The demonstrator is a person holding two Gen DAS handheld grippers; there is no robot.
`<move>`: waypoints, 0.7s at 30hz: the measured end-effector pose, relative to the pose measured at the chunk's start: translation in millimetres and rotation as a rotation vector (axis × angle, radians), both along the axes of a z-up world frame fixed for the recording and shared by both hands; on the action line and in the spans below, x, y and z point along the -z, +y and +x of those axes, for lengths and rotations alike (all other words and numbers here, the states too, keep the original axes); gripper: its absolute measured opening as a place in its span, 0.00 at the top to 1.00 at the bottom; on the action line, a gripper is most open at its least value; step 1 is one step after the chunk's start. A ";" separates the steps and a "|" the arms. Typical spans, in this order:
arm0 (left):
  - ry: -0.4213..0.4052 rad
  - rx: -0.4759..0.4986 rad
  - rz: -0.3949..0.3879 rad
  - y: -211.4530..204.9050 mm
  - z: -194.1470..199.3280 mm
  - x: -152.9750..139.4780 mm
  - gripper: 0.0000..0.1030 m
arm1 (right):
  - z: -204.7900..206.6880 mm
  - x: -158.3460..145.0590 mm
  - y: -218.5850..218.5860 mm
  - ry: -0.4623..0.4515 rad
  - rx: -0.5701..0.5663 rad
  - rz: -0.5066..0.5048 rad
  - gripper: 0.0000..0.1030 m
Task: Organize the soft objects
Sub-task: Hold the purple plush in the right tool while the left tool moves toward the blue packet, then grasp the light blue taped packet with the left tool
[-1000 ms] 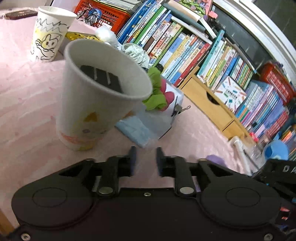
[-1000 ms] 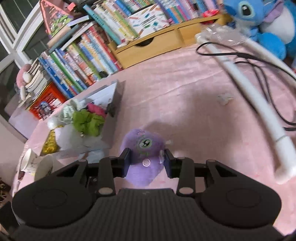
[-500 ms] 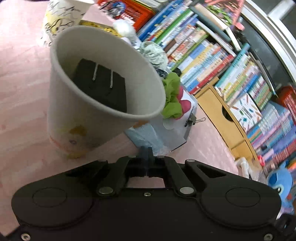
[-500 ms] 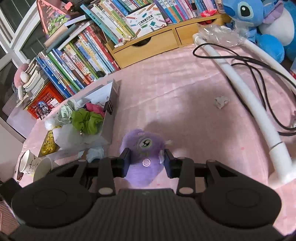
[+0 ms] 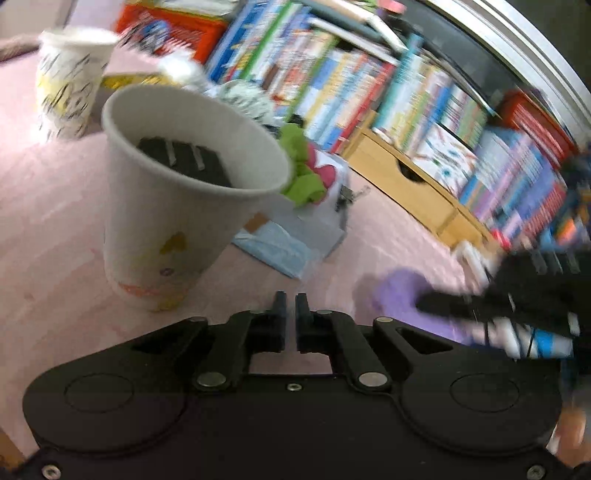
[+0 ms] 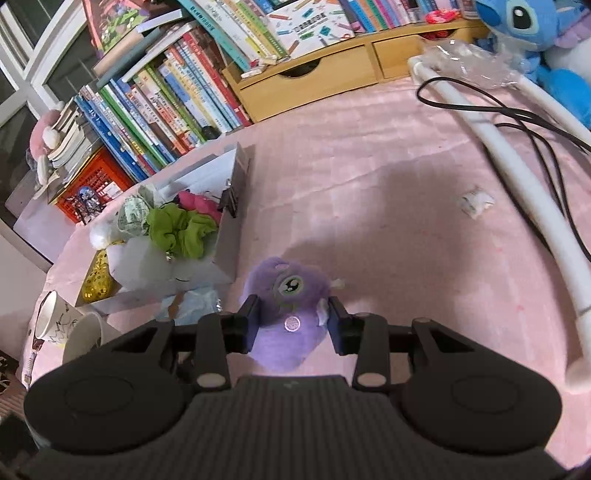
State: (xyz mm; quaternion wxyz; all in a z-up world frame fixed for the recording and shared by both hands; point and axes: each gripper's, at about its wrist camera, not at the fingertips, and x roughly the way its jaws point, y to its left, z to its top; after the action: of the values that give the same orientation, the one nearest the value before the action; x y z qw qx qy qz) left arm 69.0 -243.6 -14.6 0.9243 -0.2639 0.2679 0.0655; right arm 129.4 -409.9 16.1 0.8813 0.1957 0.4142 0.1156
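The left hand-held gripper (image 5: 290, 306), whose jaws had stood apart a second earlier, was now closed to a narrow slit on nothing, hovering over the pink-covered bench (image 5: 48, 206) just near of a white paper cup (image 5: 177, 206) with a dark block inside. That left the sorting, by the look of it, to the right hand-held gripper (image 6: 293, 321), which had kept its jaws part-way open around a purple plush toy (image 6: 291, 291) lying on the pink cover, the pads just beside the toy's flanks; whether they pressed on it could not be told. The toy had not left the cover and lay just right of a grey open box (image 6: 236, 206), in which a green scrunchie (image 6: 181, 230), a pink cloth item (image 6: 197, 201) and a pale patterned bundle (image 6: 133, 212) were already gathered, so the task seemed partly done, with the plush probably next for the box. A second cup (image 5: 70, 85) with a black cartoon drawing stood at the far left. Rows of books (image 6: 166, 99) lined the far edge beside a wooden drawer unit (image 6: 306, 77), and a blue plush (image 6: 524, 26) sat at the far right. Titles on the book spines and covers were too small or blurred to read, and no brand name was legible.
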 end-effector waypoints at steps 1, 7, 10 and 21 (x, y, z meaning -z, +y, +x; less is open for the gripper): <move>-0.003 0.016 0.031 -2.1 -2.3 -1.0 0.94 | 2.2 -0.3 1.7 0.001 -0.002 0.002 0.57; -0.019 0.052 0.161 -7.7 -2.3 -7.2 0.80 | 10.2 8.8 11.2 0.027 -0.011 -0.026 0.56; -0.020 0.088 0.190 -11.1 -1.2 -7.0 0.73 | 9.7 11.6 13.2 0.034 -0.019 -0.040 0.53; -0.086 0.347 0.344 -12.8 -34.8 -6.6 0.49 | 7.7 -37.2 22.7 -0.045 -0.144 -0.069 0.41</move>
State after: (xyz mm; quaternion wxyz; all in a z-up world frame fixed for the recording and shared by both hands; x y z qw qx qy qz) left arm 34.3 -256.5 -7.9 0.9636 -0.0552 0.2546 -0.0606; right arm 137.1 -387.2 53.3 0.8860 0.1322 0.4112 0.1687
